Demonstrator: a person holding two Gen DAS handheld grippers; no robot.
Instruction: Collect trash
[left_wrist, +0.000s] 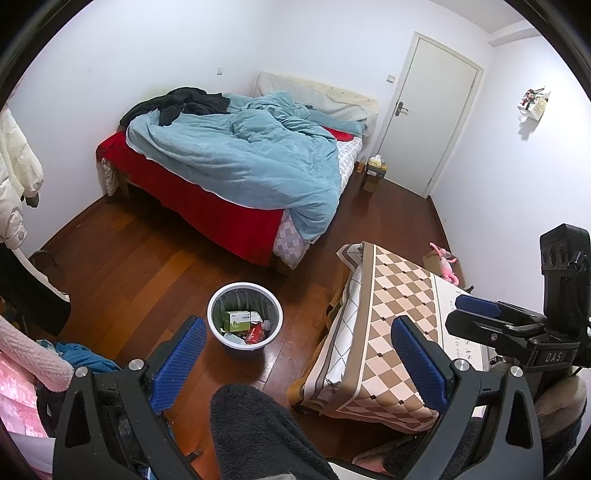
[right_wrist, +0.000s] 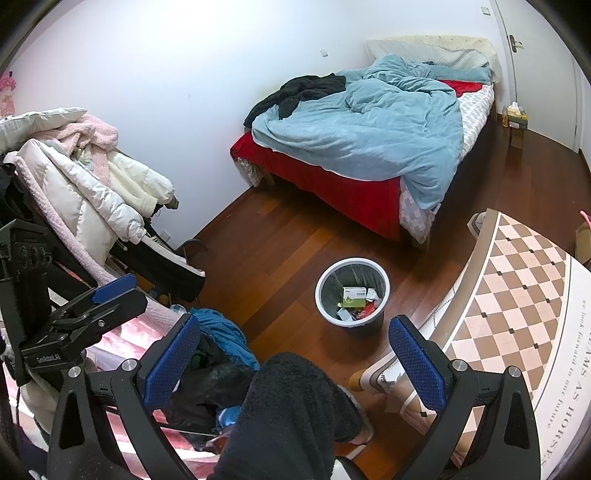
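While both grippers are held high with jaws wide apart and nothing between them, the trash bin (left_wrist: 244, 315) (right_wrist: 352, 292) is seen on the wooden floor (left_wrist: 122, 269), near the bed (left_wrist: 236, 162) foot, partly filled with packaging.

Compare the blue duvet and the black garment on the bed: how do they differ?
The blue duvet is light blue and covers most of the bed, spilling over its foot corner; the black garment is dark, far smaller, bunched near the wall-side edge, lying partly on the duvet. Both are rumpled, unfolded fabric.
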